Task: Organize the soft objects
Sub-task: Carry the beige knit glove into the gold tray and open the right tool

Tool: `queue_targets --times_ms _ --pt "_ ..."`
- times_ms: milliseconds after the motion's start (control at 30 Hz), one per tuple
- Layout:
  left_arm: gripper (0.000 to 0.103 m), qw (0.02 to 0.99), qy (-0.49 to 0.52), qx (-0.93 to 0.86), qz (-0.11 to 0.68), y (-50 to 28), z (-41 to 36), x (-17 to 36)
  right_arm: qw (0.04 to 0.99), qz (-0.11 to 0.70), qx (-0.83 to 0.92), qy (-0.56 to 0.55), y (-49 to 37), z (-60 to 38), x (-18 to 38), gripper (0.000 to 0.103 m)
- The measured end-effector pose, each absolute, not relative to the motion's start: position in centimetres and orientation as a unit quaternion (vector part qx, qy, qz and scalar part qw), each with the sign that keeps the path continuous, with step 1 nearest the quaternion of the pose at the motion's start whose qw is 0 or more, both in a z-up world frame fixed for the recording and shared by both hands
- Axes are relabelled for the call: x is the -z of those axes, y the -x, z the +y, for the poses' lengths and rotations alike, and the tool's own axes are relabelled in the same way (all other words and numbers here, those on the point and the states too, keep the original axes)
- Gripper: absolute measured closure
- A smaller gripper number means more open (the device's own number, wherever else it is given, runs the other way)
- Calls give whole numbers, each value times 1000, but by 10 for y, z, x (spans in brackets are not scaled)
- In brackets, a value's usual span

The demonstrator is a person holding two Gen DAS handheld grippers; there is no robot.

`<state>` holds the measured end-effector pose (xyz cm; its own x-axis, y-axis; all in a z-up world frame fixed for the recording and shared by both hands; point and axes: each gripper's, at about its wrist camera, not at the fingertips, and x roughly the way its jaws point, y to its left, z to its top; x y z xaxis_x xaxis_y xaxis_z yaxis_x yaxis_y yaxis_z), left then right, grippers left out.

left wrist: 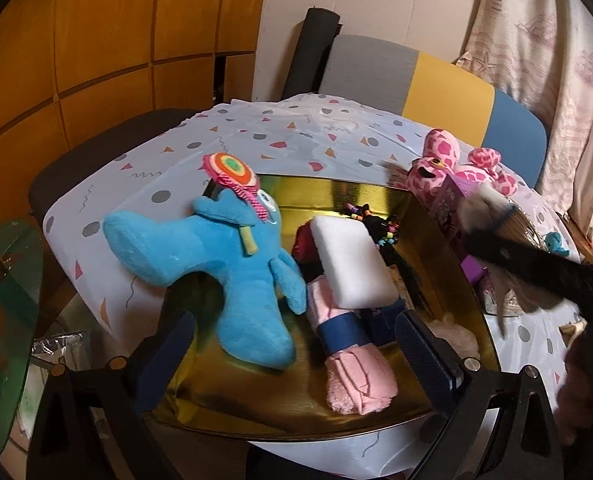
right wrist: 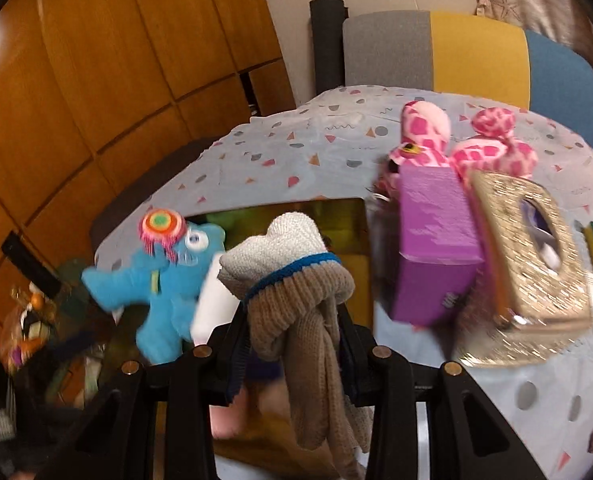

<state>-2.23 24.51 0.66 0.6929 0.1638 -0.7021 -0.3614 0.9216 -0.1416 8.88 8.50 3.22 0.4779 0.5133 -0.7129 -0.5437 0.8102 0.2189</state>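
A gold tray (left wrist: pixel 448 240) on the table holds a blue plush toy (left wrist: pixel 232 272), a white sponge block (left wrist: pixel 352 264), a rolled pink towel (left wrist: pixel 356 376) with a blue band, and a dark beaded item (left wrist: pixel 376 224). My left gripper (left wrist: pixel 292 344) is open and empty just above the tray's near edge. My right gripper (right wrist: pixel 292 320) is shut on a brown and white knit sock (right wrist: pixel 292 276) and holds it in the air over the tray (right wrist: pixel 352 216). It shows blurred in the left wrist view (left wrist: pixel 492 216). A pink spotted plush (left wrist: pixel 452 160) lies behind the tray.
A purple box (right wrist: pixel 436 240) and a gold glitter tissue box (right wrist: pixel 536 264) stand right of the tray on the patterned tablecloth (left wrist: pixel 296 132). A grey, yellow and blue chair (right wrist: pixel 472 52) is behind the table. A glass side table (left wrist: pixel 8 280) is at left.
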Motion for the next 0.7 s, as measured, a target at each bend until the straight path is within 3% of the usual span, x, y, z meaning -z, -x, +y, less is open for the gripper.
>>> queue_targets --times_ms 300,433,500,567,700 --pt "2 907 146 -157 362 25 258 -4 842 472 -259 35 -135 137 25 62" --pt "2 905 152 -161 363 25 263 -3 830 488 -269 34 -141 141 39 56" --pt "2 904 153 -163 365 24 264 -2 832 482 -274 25 -141 137 34 44" --pt "2 903 152 -164 368 24 264 0 839 466 -281 13 -139 129 25 22" --pt "2 904 145 -166 367 23 261 0 849 441 -292 -1 -132 115 5 21"
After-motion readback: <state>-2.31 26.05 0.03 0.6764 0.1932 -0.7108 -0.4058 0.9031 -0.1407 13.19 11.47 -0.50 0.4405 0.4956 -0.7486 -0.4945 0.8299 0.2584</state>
